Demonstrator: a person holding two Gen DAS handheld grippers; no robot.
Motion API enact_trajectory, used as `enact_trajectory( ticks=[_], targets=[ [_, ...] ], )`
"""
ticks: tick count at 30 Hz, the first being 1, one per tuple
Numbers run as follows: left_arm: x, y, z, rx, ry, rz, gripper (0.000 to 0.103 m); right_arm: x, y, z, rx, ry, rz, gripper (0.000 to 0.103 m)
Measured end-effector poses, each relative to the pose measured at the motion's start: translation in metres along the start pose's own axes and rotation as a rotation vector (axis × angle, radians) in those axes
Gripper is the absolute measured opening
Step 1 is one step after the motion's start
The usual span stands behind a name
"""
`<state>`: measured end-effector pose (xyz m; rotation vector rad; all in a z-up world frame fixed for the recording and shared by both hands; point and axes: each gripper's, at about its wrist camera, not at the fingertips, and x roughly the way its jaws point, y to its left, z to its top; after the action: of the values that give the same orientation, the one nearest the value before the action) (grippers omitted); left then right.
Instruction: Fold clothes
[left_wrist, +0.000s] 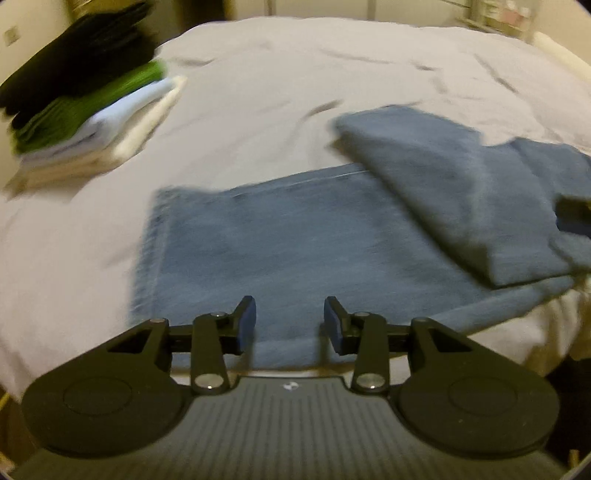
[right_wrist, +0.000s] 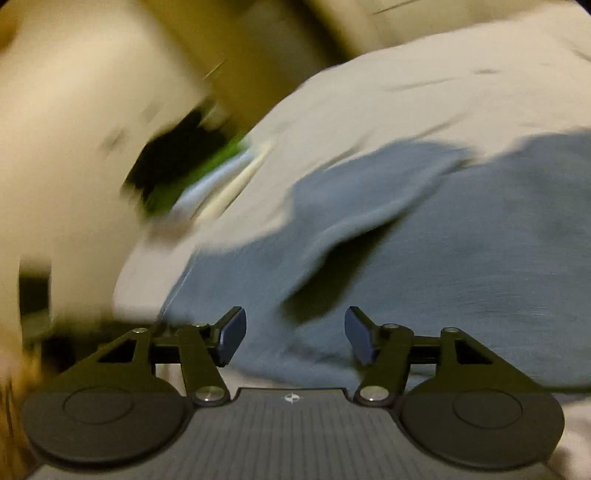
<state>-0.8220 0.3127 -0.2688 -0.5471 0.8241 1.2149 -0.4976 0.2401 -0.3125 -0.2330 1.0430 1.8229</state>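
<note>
A blue denim garment lies on the pale bed sheet, its right part folded over on top. My left gripper is open and empty, just above the garment's near edge. In the right wrist view the same blue garment fills the middle and right, with a lifted fold. My right gripper is open and empty, close over the cloth. This view is blurred by motion.
A stack of folded clothes, black on green on pale blue and cream, sits at the bed's far left; it also shows blurred in the right wrist view. The bed's near edge drops off at the right.
</note>
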Motion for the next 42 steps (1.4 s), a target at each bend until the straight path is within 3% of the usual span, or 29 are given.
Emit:
enact_trajectory(
  ticks=[5, 7, 10, 13, 15, 18, 20, 21, 22, 23, 26, 29, 32, 35, 38, 41, 42],
  targets=[
    [-0.003, -0.059, 0.017, 0.115, -0.067, -0.102, 0.044, -0.039, -0.073, 0.025, 0.198, -0.135, -0.338, 0.062],
    [-0.002, -0.085, 0.024, 0.179, -0.085, -0.114, 0.048, -0.053, -0.094, 0.031, 0.183, -0.177, -0.462, 0.062],
    [0.004, -0.113, 0.032, 0.253, -0.103, -0.097, 0.053, -0.060, -0.119, 0.034, 0.119, -0.145, -0.614, 0.062],
    [0.011, -0.133, 0.039, 0.300, -0.118, -0.069, 0.057, -0.056, -0.135, 0.036, 0.093, -0.080, -0.602, 0.062],
    [0.016, -0.147, 0.045, 0.341, -0.134, -0.030, 0.067, -0.051, -0.139, 0.037, 0.052, -0.039, -0.582, 0.068],
    [0.037, -0.171, 0.054, 0.455, -0.167, 0.080, 0.068, -0.044, -0.138, 0.035, 0.003, -0.011, -0.554, 0.081],
    [0.059, -0.183, 0.060, 0.510, -0.157, 0.143, 0.057, -0.042, -0.137, 0.032, -0.005, -0.016, -0.544, 0.087],
    [0.068, -0.185, 0.062, 0.523, -0.156, 0.174, 0.033, -0.041, -0.136, 0.031, -0.003, -0.020, -0.537, 0.088],
    [0.070, -0.181, 0.063, 0.501, -0.166, 0.189, 0.013, -0.042, -0.131, 0.028, -0.004, -0.023, -0.533, 0.090],
    [0.068, -0.175, 0.064, 0.460, -0.184, 0.185, 0.010, -0.042, -0.129, 0.026, -0.007, -0.023, -0.533, 0.090],
    [0.040, -0.138, 0.061, 0.241, -0.263, 0.184, 0.007, -0.046, -0.131, 0.028, -0.001, -0.022, -0.522, 0.090],
    [0.003, -0.075, 0.042, -0.055, -0.296, 0.200, 0.006, -0.045, -0.133, 0.030, -0.008, -0.017, -0.524, 0.090],
    [0.001, 0.002, 0.010, -0.450, -0.169, 0.006, 0.015, -0.042, -0.133, 0.031, -0.016, -0.012, -0.534, 0.091],
    [0.018, 0.031, -0.026, -0.615, -0.056, -0.065, 0.026, -0.040, -0.132, 0.031, -0.020, -0.007, -0.545, 0.091],
    [0.009, 0.016, -0.034, -0.499, -0.061, -0.015, 0.029, -0.039, -0.131, 0.030, -0.023, -0.002, -0.552, 0.092],
    [-0.014, -0.023, -0.021, -0.190, -0.102, 0.132, 0.035, -0.038, -0.131, 0.030, -0.027, 0.003, -0.559, 0.092],
    [-0.020, -0.037, -0.017, -0.090, -0.123, 0.156, 0.045, -0.038, -0.131, 0.030, -0.028, 0.005, -0.561, 0.092]
  ],
)
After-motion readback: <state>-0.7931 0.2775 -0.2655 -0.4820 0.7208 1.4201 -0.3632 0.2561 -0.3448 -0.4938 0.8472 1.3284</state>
